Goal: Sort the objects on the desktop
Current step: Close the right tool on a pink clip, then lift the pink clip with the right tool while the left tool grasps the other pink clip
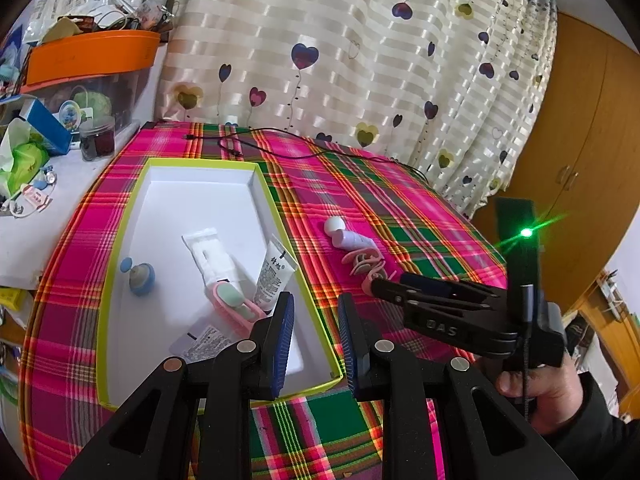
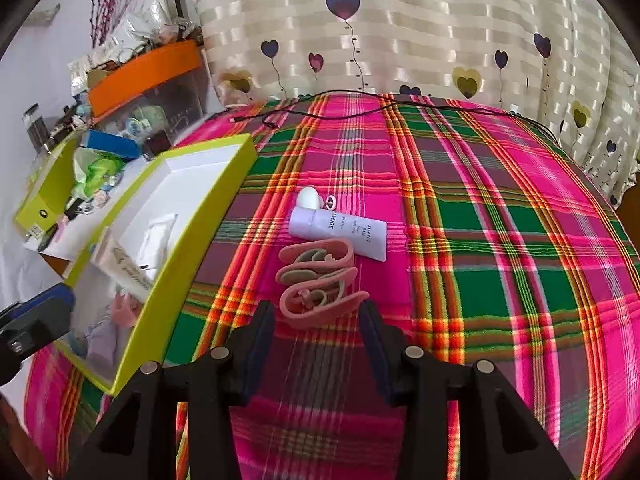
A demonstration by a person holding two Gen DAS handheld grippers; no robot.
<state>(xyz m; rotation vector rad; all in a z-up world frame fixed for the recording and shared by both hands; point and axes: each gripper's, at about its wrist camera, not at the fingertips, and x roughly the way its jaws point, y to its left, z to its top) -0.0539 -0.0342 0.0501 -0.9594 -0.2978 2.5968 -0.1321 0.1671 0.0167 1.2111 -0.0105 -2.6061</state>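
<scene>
In the left wrist view, the lime-rimmed box [image 1: 120, 236] already held a blue round item [image 1: 140, 278], a white sachet [image 1: 208, 252], a white tube [image 1: 274, 276] and a pink clip [image 1: 236, 306]. The left gripper [image 1: 316, 344] hung over the box's near right corner, jaws apart and empty.

In the right wrist view, a lilac tube [image 2: 340, 232] and a pink clip bundle [image 2: 320, 280] lay on the plaid cloth [image 2: 500, 240], right of the box. The right gripper [image 2: 318, 320] stood spread just short of the bundle, holding nothing. By my reading, those two remained outside the box.
</scene>
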